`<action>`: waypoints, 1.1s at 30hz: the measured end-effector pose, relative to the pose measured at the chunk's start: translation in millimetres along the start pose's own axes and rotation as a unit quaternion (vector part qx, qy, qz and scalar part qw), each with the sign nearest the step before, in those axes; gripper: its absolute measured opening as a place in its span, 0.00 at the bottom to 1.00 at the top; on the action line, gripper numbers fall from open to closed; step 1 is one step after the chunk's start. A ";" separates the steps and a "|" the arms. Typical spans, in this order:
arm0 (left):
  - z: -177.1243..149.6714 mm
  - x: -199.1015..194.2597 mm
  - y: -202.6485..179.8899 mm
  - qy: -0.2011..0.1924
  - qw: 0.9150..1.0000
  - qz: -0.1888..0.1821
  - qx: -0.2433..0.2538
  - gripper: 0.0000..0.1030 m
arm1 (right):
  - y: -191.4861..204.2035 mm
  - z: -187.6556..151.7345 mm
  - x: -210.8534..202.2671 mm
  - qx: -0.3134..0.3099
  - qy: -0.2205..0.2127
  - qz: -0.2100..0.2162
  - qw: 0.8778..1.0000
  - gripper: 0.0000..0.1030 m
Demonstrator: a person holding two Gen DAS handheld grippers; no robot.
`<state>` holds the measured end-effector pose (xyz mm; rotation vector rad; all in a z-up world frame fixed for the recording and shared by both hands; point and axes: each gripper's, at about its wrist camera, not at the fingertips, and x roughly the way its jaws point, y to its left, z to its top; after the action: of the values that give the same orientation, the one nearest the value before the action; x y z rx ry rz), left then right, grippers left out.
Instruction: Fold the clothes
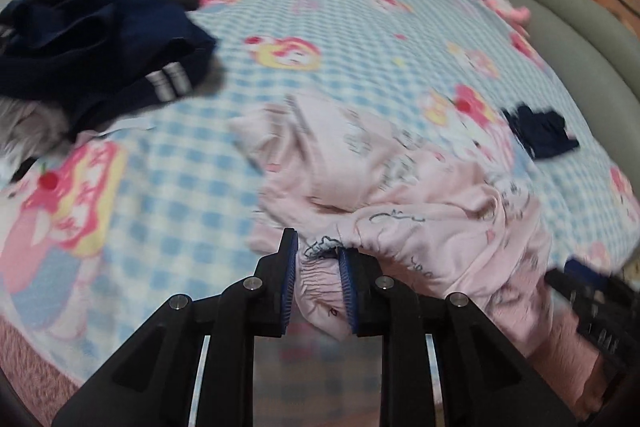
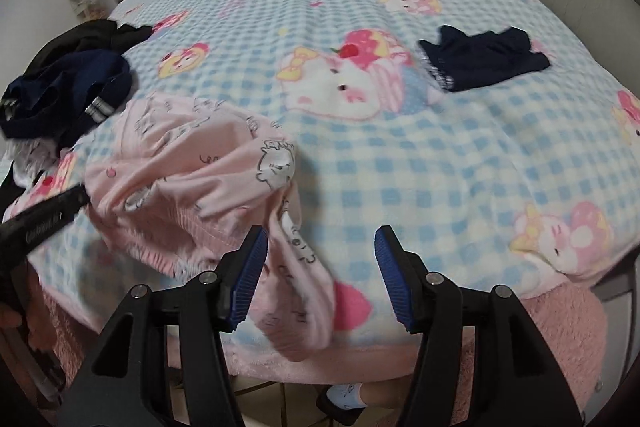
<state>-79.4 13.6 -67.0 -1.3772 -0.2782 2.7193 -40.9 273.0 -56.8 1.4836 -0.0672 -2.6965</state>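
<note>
On the checked blanket (image 2: pixel 400 163) one small navy piece (image 2: pixel 480 63) lies folded (apparently); a dark pile (image 2: pixel 68 95) waits. The left gripper (image 1: pixel 318 259) pinches the crumpled pink garment (image 1: pixel 400 187); the right gripper (image 2: pixel 320 247) hangs spread, gripping nothing.

Left gripper (image 1: pixel 318 259) fingers pinched narrow, angled down; right gripper (image 2: pixel 320 253) fingers spread, angled down.

A crumpled pink garment (image 1: pixel 384 187) printed with small cartoon outlines lies bunched just ahead of the left hand-held gripper (image 1: pixel 318 259), its gathered waistband pinched between the pads. One limp fold lies between the right hand-held gripper's (image 2: pixel 320 251) parted pads.
</note>
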 end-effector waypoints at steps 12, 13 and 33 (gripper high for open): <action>-0.8 -26.5 18.9 -0.046 0.998 -0.045 -0.025 0.47 | 81.2 -33.9 24.1 -0.143 0.049 0.109 0.983 0.71; -2.9 -20.2 16.2 -0.030 0.998 -0.057 -0.013 0.48 | 81.7 -37.6 31.3 -0.143 0.051 0.084 0.985 0.67; 78.6 -25.4 22.9 -0.059 0.998 0.005 0.006 0.09 | 27.6 94.1 2.6 -0.067 -0.114 -0.109 0.985 0.08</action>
<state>-127.5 -22.6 -5.9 -1.2208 -0.2623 2.8090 -120.8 246.0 -6.7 1.2045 0.2764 -2.9622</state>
